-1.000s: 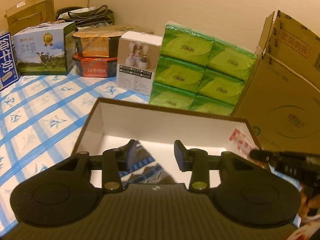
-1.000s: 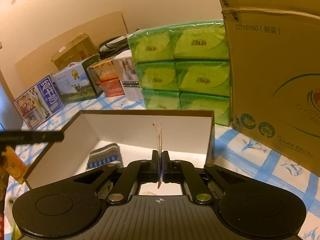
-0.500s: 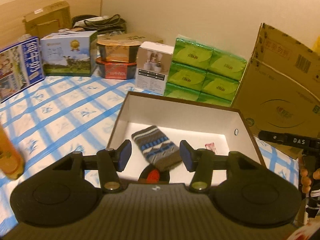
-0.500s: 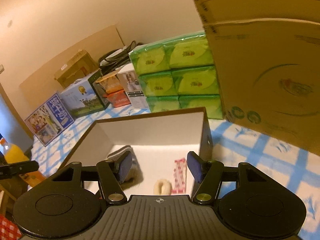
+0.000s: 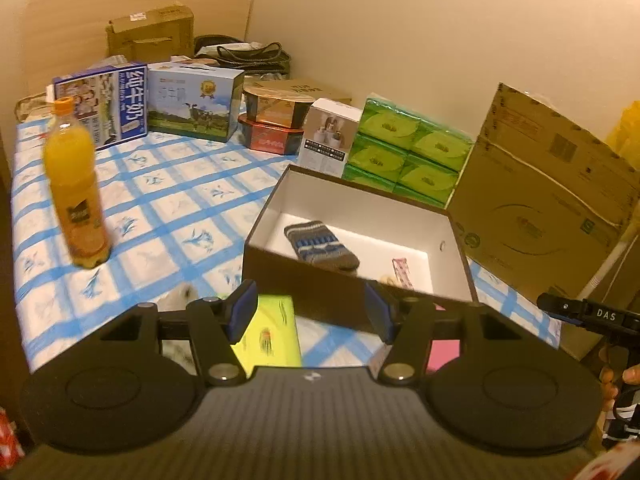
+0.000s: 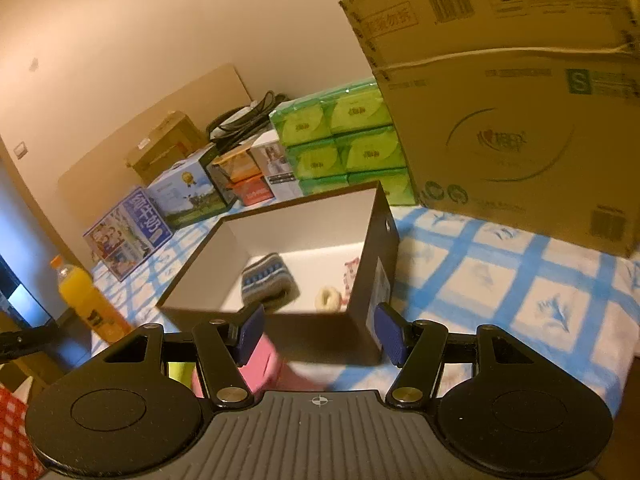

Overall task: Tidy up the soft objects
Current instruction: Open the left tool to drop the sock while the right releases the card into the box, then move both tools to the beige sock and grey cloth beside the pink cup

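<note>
Left tool (image 5: 310, 312): you held it spread wide, empty, near side of the box (image 5: 320, 280).
Right tool (image 6: 320, 334): wide apart, empty.
Knit sock (image 5: 322, 246): lay inside the box, left part of the floor.
Pink packet (image 5: 401, 270): inside, right of the sock.

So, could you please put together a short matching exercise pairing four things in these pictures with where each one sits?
Things:
1. knitted sock
2. orange juice bottle
3. yellow-green packet
4. green tissue packs

Places:
A. stacked behind the open box
B. inside the open box
C. standing on the checked cloth, left of the box
D. on the cloth in front of the box, between the fingers of the left gripper

Pairs: 1-B, 2-C, 3-D, 4-A
</note>
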A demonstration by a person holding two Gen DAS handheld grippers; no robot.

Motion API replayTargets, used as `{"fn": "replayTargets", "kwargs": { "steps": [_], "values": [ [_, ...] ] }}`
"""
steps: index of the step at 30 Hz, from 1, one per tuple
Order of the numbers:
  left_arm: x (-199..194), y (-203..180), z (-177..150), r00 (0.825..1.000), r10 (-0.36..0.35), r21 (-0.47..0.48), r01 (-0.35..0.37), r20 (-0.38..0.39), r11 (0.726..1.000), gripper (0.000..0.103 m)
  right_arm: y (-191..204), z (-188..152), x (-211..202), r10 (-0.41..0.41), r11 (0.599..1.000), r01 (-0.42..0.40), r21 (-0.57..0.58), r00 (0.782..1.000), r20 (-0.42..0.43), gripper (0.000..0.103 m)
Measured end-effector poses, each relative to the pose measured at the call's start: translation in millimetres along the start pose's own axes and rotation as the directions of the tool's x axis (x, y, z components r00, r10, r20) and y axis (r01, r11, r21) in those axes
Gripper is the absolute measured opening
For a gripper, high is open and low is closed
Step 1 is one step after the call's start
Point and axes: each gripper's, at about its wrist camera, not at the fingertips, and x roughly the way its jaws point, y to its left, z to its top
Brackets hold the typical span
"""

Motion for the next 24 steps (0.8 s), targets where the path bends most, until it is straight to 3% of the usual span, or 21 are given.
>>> {"fn": "replayTargets", "kwargs": {
  "steps": [13, 24],
  "values": [
    [-104, -29, -64, 0.999, 0.019, -0.039, -0.018, 0.033, 0.999, 0.056, 11, -40, -76, 0.038, 0.999, -0.039, 0.018, 0.999, 0.023, 0.061],
    [-129, -4, -104, 0.998, 0.063, -0.027, -0.062, 0.017, 0.998, 0.056, 21, -83, -95, -0.028, 0.999, 0.027, 0.031, 1.000, 0.011, 0.061]
  ]
}}
